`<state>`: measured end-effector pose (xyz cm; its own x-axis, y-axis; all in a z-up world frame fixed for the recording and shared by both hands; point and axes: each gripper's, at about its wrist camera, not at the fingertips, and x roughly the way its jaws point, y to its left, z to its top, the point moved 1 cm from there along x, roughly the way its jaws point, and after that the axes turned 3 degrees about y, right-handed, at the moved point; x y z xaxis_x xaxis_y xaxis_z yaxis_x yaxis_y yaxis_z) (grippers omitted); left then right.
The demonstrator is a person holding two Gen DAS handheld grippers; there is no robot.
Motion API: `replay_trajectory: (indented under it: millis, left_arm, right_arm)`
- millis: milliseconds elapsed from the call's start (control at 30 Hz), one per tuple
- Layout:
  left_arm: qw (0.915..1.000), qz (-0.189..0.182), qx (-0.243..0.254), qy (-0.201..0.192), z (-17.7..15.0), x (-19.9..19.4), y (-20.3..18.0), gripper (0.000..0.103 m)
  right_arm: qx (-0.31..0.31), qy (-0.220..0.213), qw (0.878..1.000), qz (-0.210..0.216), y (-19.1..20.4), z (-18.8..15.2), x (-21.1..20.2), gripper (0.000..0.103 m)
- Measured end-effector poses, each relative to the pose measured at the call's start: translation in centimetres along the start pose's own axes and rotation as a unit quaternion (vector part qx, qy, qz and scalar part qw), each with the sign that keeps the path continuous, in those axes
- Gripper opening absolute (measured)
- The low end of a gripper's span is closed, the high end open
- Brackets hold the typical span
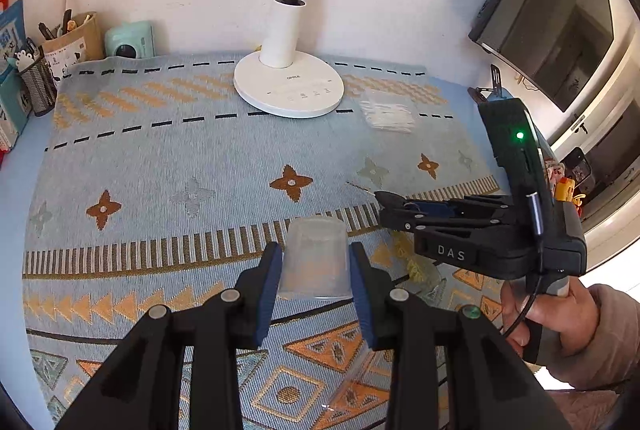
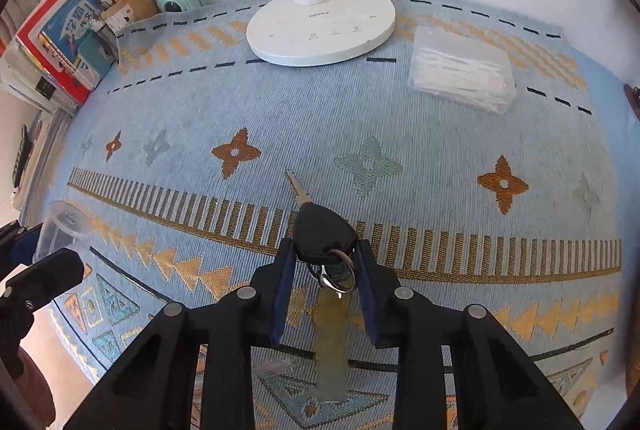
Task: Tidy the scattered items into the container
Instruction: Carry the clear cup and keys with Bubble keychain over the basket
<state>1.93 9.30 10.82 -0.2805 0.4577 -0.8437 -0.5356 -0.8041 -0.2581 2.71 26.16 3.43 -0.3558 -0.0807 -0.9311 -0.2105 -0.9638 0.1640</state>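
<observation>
While the left gripper (image 1: 316, 270) clamps the clear plastic container (image 1: 316, 258) above the patterned cloth (image 1: 160, 158), the right gripper (image 2: 324, 262) pinches the black-headed key (image 2: 324, 234) by its head, blade pointing forward, ring and strap dangling. By my reckoning nothing is tidied yet: the key is well apart from the container, and the packet of cotton swabs (image 2: 464, 74) lies beside the lamp base (image 2: 320, 30). "OPPLE" is printed on that base, and "DAS" on the right gripper's body.

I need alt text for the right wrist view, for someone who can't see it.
The right tongs grip a black car key by its head, blade pointing away, ring and strap hanging below, over a patterned blue cloth. Beyond stand a white lamp base and a clear packet; a clear plastic cup shows at left.
</observation>
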Motion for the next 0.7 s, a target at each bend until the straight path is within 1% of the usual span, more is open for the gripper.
replay_trajectory:
  millis: [233, 367, 533, 700]
  left_arm:
    - [0.9998, -0.011, 0.014, -0.009, 1.7, 0.3, -2.2, 0.03]
    - [0.9991, -0.021, 0.033, -0.017, 3.5, 0.3, -4.3, 0.03]
    - [0.9959, -0.04, 0.073, -0.036, 6.5, 0.2, -8.7, 0.03]
    - [0.989, -0.065, 0.121, -0.056, 9.5, 0.3, -14.2, 0.03]
  right_arm:
    - [0.026, -0.053, 0.998, 0.015, -2.3, 1.2, -6.5, 0.031]
    - [0.042, -0.081, 0.996, 0.021, -4.1, 1.8, -9.9, 0.031]
    - [0.066, -0.121, 0.99, 0.02, -7.1, 2.0, -13.9, 0.031]
    - [0.089, -0.161, 0.983, 0.009, -10.9, 1.8, -18.3, 0.031]
